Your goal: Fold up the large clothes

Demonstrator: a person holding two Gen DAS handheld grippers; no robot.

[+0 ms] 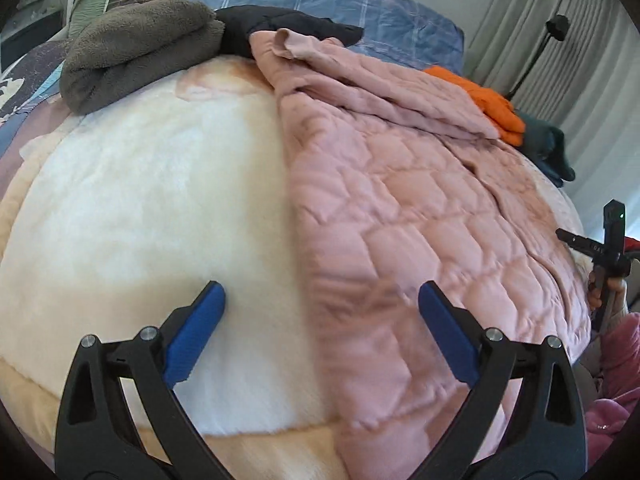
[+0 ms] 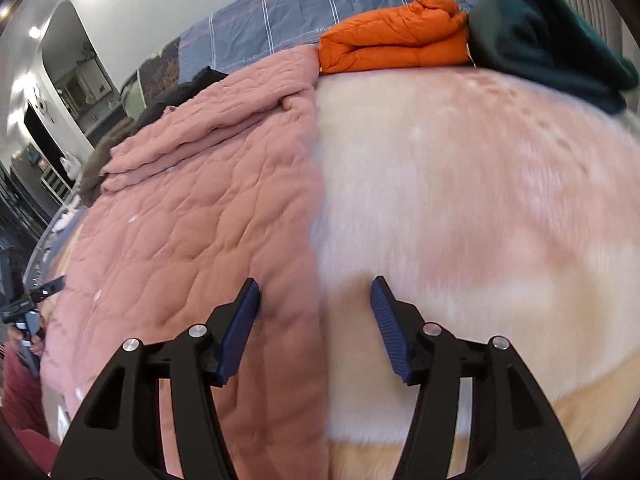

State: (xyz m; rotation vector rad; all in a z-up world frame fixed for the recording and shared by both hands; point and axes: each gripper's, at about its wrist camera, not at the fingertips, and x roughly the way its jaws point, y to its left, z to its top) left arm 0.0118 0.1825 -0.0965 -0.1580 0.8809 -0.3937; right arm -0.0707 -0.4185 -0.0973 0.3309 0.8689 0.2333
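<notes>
Behind pink quilt, black garment half hidden; both tongs released.

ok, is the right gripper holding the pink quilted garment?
No. The right gripper jaws stand open above the pink quilted garment's edge, gripping nothing.

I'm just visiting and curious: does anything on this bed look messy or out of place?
Only the pink quilted garment: its top end is bunched and rumpled, not flat. The orange, grey and dark green pieces lie folded.
</notes>
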